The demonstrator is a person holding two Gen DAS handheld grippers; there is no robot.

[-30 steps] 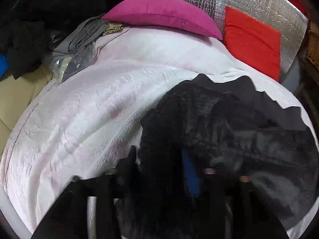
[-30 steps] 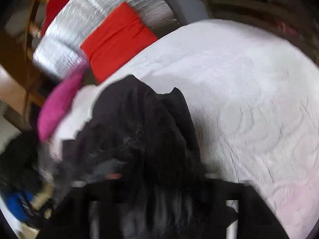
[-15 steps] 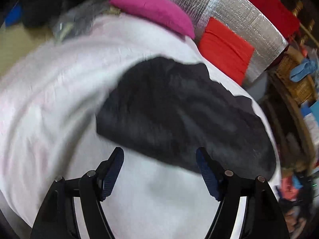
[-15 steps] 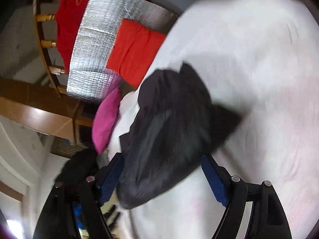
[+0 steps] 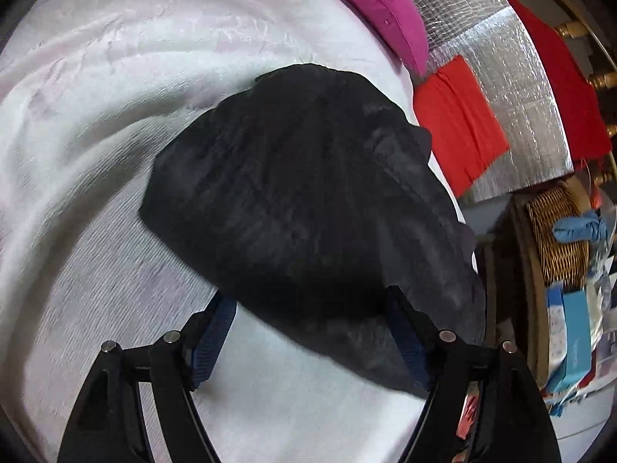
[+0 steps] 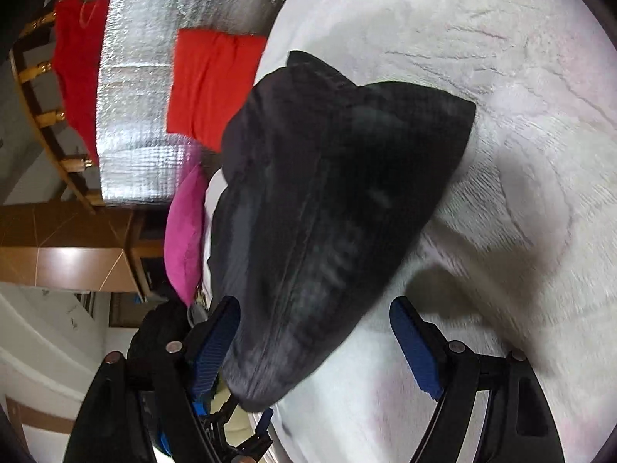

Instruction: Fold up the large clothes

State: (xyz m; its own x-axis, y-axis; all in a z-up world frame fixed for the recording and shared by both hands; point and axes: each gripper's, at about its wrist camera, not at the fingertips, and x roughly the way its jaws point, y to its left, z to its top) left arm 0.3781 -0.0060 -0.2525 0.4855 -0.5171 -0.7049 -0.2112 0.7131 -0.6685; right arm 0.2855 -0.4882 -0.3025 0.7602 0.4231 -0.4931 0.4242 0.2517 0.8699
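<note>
A folded black garment (image 5: 308, 208) lies in a compact bundle on the white bedspread (image 5: 96, 154). My left gripper (image 5: 308, 332) is open, its blue-padded fingers (image 5: 216, 335) spread at the bundle's near edge, which hides the fingertips; it holds nothing. In the right wrist view the same garment (image 6: 327, 212) lies on the bedspread (image 6: 520, 154). My right gripper (image 6: 320, 343) is open and empty, its fingers (image 6: 416, 343) either side of the bundle's near end. The left gripper (image 6: 235, 424) shows small below the bundle there.
A magenta pillow (image 5: 378, 11) and a red cushion (image 5: 459, 123) lean on a silver foil panel (image 5: 513, 77) at the head of the bed. A wicker basket (image 5: 559, 235) and boxes (image 5: 570, 343) stand off the bed's right edge. The pillow (image 6: 185, 227) and cushion (image 6: 212, 81) also show in the right wrist view.
Both grippers have let go of the black garment and opened. The garment now lies folded on the bed, and both grippers have drawn back from it.
</note>
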